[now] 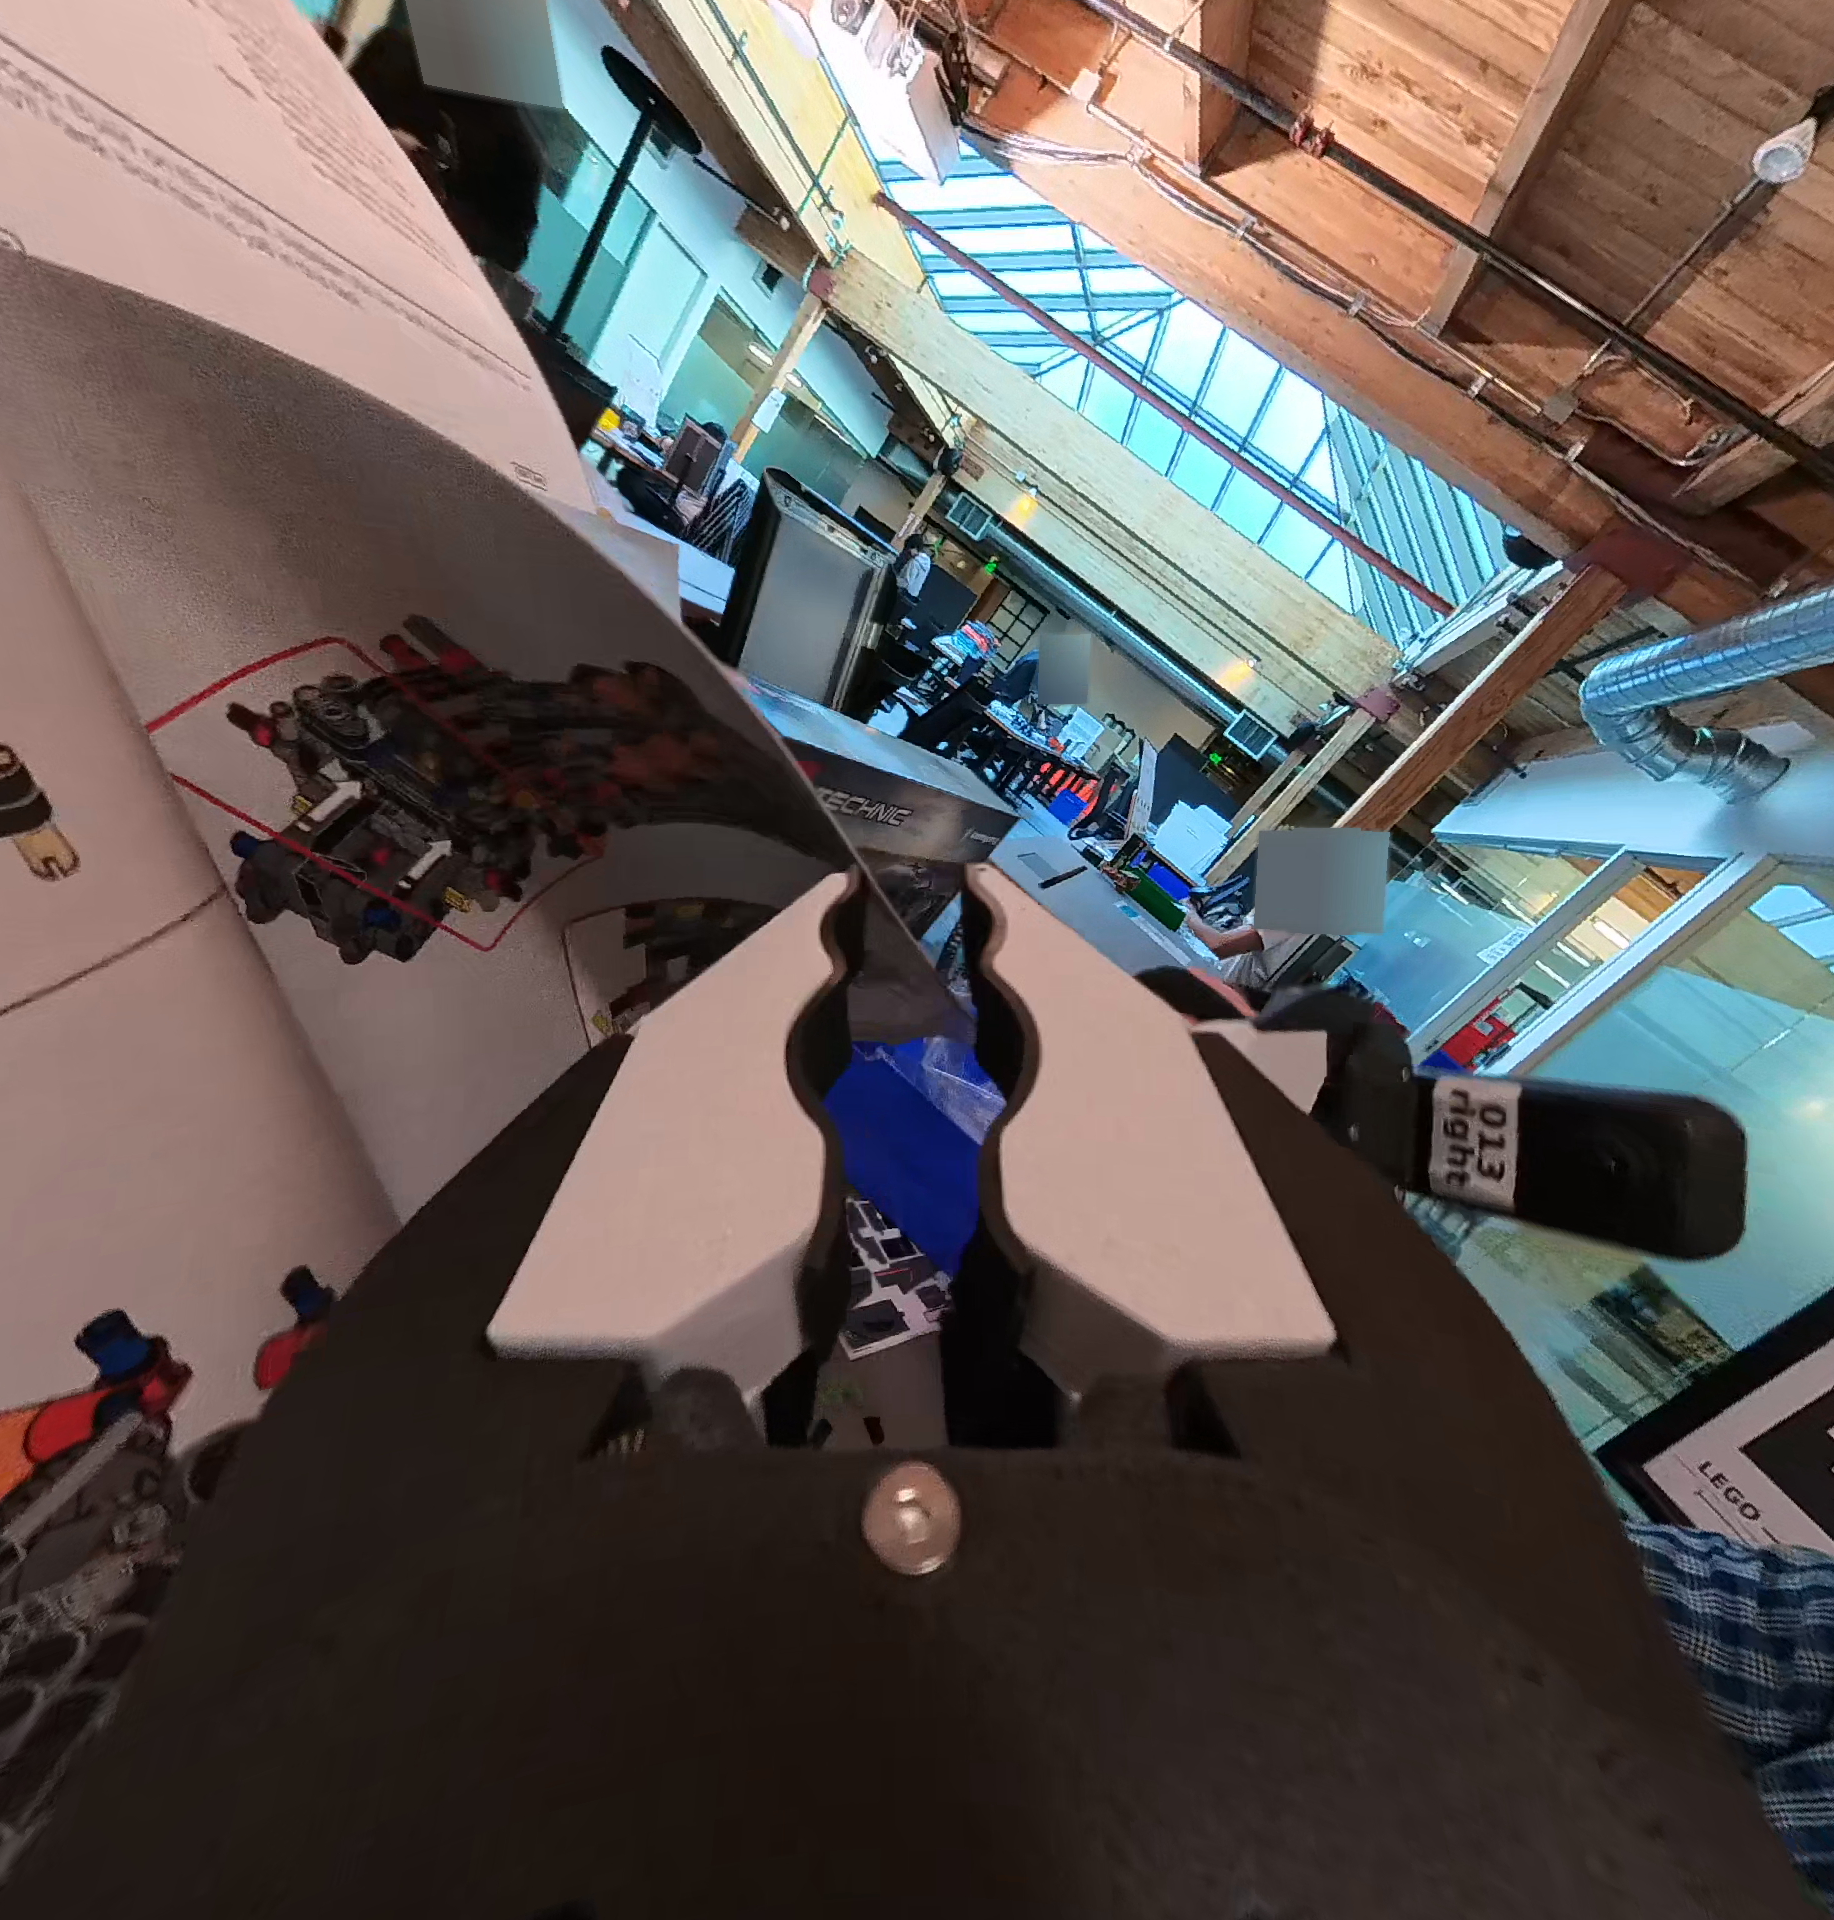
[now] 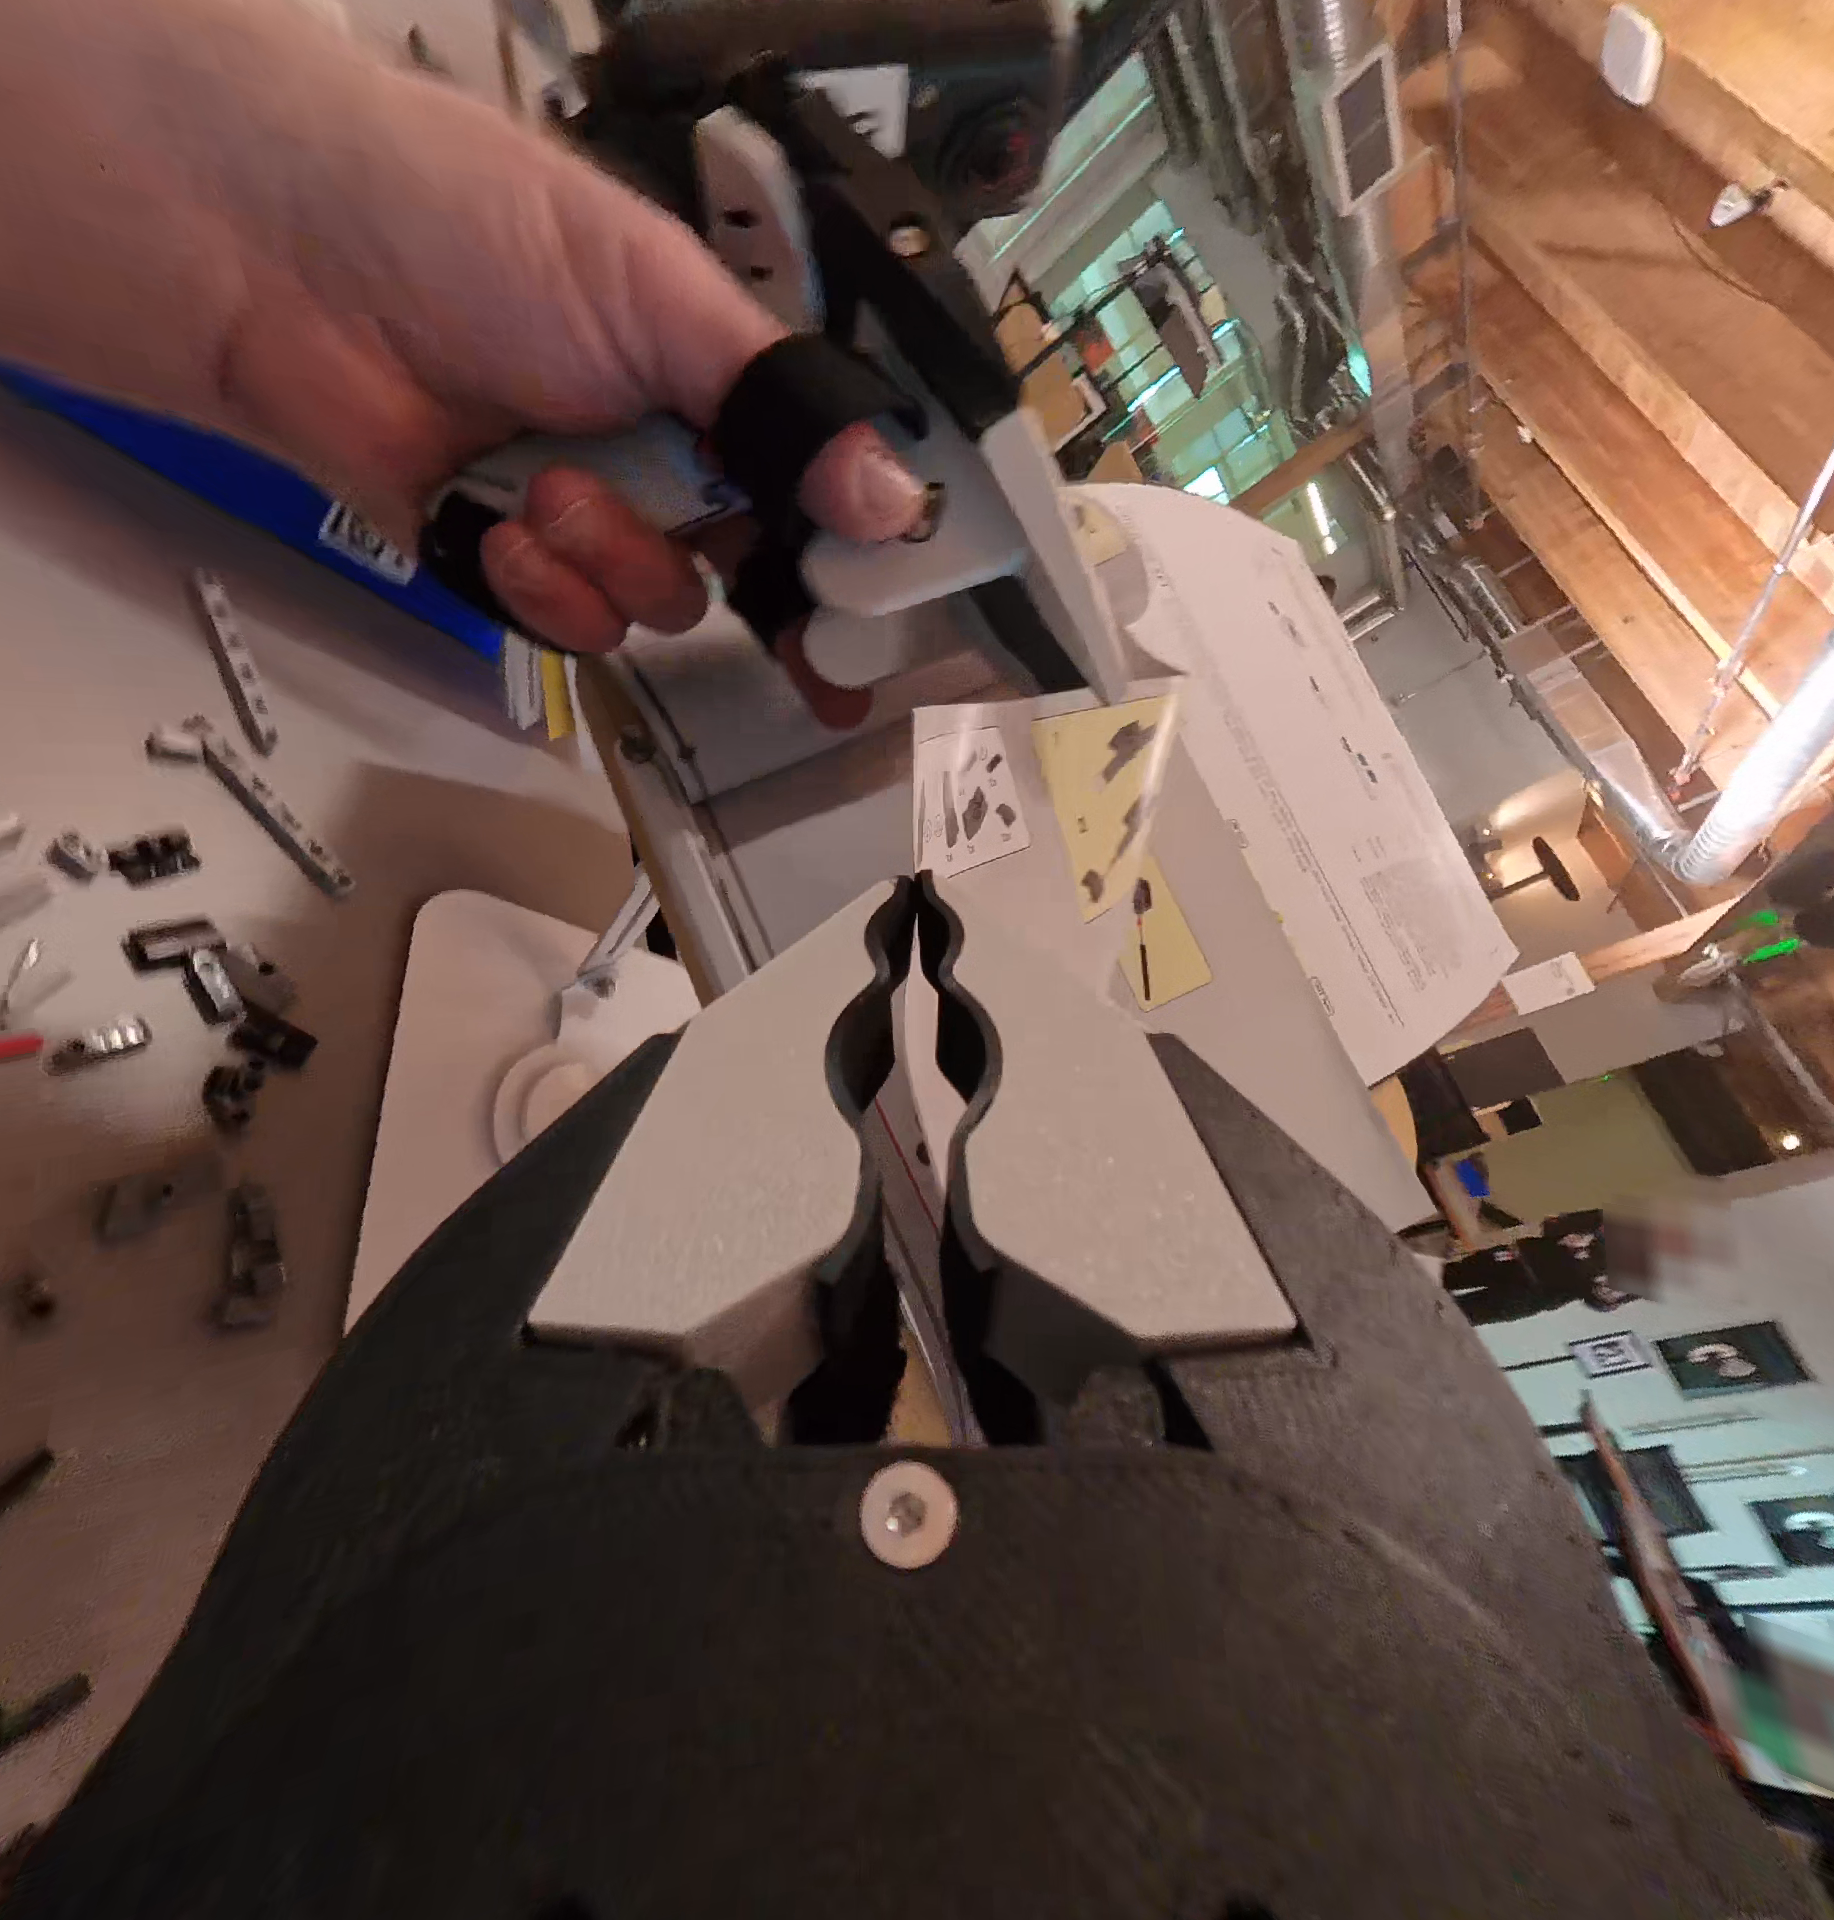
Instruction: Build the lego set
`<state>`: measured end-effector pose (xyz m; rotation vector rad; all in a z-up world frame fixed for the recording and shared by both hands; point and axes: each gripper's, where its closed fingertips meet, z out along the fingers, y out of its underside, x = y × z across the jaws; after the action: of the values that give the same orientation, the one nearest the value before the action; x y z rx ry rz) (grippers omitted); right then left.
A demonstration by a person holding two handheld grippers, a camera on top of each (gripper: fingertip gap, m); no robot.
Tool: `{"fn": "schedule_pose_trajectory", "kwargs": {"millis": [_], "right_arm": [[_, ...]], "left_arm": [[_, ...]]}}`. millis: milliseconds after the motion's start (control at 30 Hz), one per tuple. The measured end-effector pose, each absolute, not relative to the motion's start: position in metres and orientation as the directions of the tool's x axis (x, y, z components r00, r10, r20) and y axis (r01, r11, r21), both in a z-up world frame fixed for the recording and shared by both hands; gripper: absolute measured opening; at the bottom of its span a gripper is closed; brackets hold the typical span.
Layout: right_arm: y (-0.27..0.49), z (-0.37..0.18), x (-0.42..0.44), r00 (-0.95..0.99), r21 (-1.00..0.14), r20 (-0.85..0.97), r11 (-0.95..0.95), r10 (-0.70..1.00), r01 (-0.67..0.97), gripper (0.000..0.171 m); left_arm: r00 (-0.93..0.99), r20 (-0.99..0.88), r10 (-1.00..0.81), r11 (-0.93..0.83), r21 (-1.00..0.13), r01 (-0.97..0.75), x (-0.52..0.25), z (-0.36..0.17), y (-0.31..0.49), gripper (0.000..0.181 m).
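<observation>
The open instruction booklet (image 1: 321, 623) fills the left of the left wrist view, with its pages curved upward. My left gripper (image 1: 908, 883) is open. One page (image 1: 892, 977) runs between its fingers, close to the left pad, with a gap to the right pad. My right gripper (image 2: 913, 881) is shut at the tips on a thin page that shows edge-on between its pads (image 2: 897, 1143). In the right wrist view the booklet (image 2: 1308, 779) spreads ahead. A hand holds the left gripper above it, with that gripper's fingers (image 2: 1043, 520) at the page's top edge.
Several loose grey, black and red Lego pieces (image 2: 196, 977) lie scattered on the table at the left. The set's dark box (image 1: 892, 800) stands behind the booklet. A blue bag or tray (image 1: 892, 1143) lies below. A white pad (image 2: 456, 1039) sits on the table. One gripper's finger ends stand about 8 cm off the other's.
</observation>
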<state>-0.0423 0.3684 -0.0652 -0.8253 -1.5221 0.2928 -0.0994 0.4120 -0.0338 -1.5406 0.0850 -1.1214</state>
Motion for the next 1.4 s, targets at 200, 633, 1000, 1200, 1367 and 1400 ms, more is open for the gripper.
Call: {"fn": "schedule_pose_trajectory", "kwargs": {"millis": [200,633,1000,1200,1367,1400], "right_arm": [[0.369,-0.041,-0.039,0.200,-0.748,0.662,0.621,0.723,0.234,0.000],[0.350,-0.035,-0.058,0.221,-0.772,0.635,0.609,0.740,0.180,0.000],[0.343,-0.030,-0.062,0.187,-0.829,0.558,0.550,0.808,0.098,0.002],[0.342,-0.025,-0.061,0.131,-0.887,0.460,0.460,0.878,0.028,0.006],[0.341,-0.022,-0.058,0.091,-0.912,0.407,0.410,0.909,-0.016,0.013],[0.341,-0.021,-0.057,0.086,-0.915,0.400,0.403,0.913,-0.022,0.013]], "left_arm": [[0.587,0.503,-0.635,-0.260,-0.854,0.450,-0.086,-0.031,0.376,0.033],[0.645,0.322,-0.693,-0.122,-0.934,0.336,-0.049,-0.029,0.350,0.035],[0.589,0.329,-0.738,-0.087,-0.912,0.400,-0.055,-0.023,0.349,0.020],[0.517,0.334,-0.788,-0.092,-0.895,0.437,-0.053,-0.015,0.348,0.015],[0.446,0.344,-0.826,-0.110,-0.875,0.471,-0.054,-0.012,0.345,0.010],[0.433,0.348,-0.831,-0.117,-0.872,0.475,-0.053,-0.012,0.345,0.010]]}}
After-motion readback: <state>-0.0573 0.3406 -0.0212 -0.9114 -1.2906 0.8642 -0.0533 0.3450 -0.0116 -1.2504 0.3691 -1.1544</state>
